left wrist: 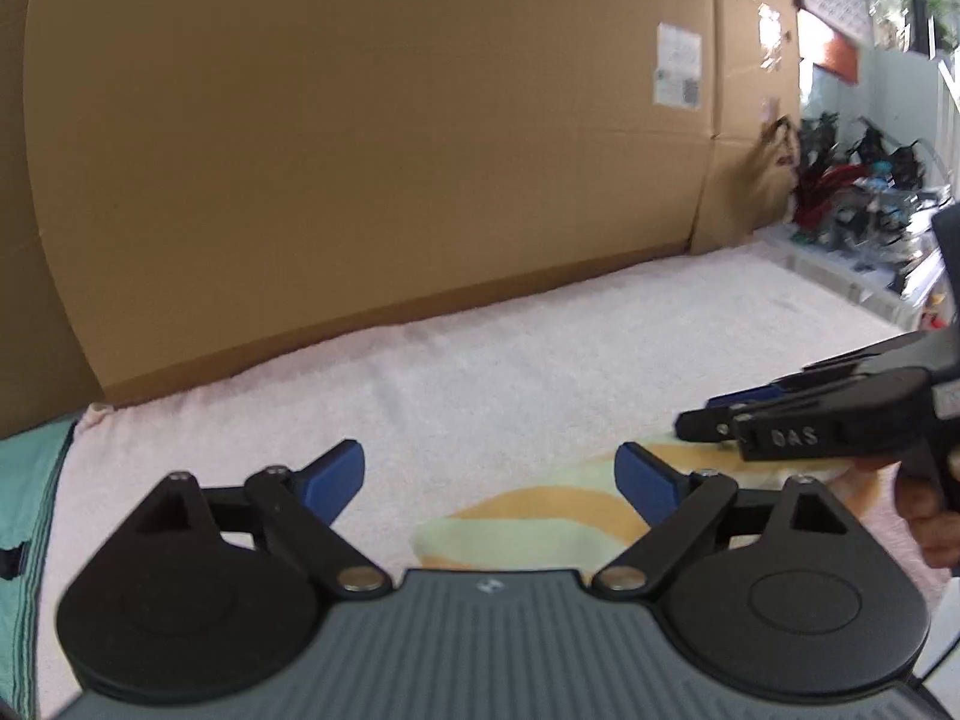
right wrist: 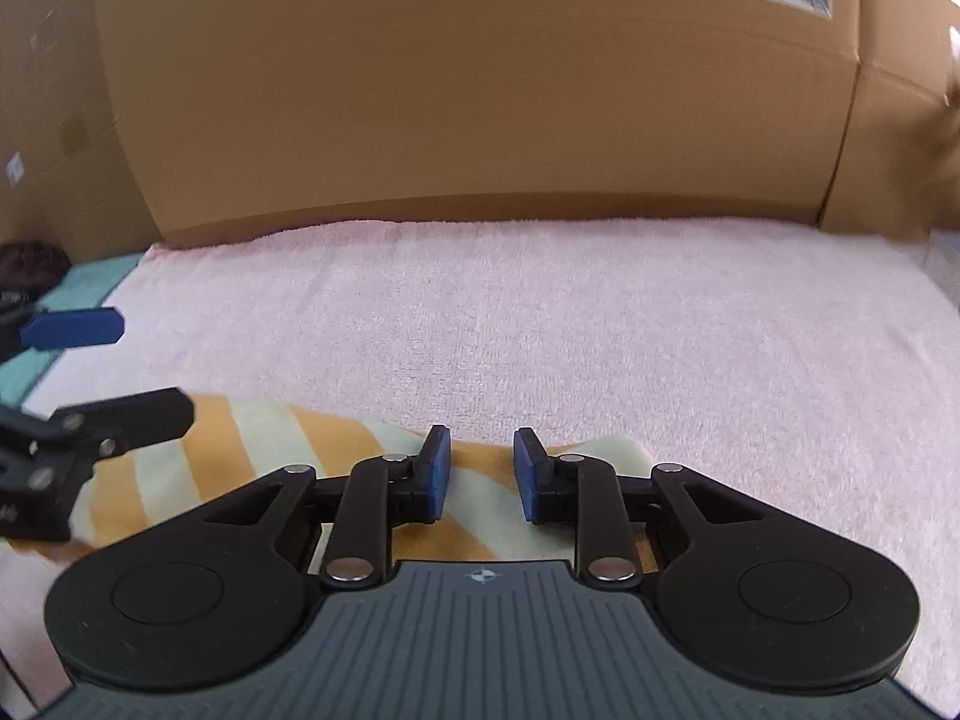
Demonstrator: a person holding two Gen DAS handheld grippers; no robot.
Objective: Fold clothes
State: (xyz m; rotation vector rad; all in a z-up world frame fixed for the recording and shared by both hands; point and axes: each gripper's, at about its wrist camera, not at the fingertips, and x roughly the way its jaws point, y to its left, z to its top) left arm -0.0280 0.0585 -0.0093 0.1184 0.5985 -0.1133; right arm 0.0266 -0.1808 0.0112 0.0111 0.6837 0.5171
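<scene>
Cardboard sheeting (right wrist: 480, 72) walled off the back of a pale pink towel (right wrist: 600, 330). On its near side lay the striped orange-and-cream garment (right wrist: 240, 450), bunched. Above it the left gripper (left wrist: 489, 474) hung with jaws spread wide, empty; the right gripper (right wrist: 480, 474) hovered with a narrow gap, gripping nothing.

One orange-and-pale-green striped cloth garment (right wrist: 252, 450) lies on one pale pink terry towel (right wrist: 540, 324), the landmark here. Two black two-finger grippers with blue pads are over the towel's near part: the left gripper (left wrist: 489, 477) with jaws spread wide, the right gripper (right wrist: 480, 474) with a narrower gap. One large brown cardboard sheet (left wrist: 360, 138) stands along the towel's far edge, bearing one white printed label (left wrist: 678, 66). One teal fabric piece (left wrist: 30, 516) lies off the towel's left side.
</scene>
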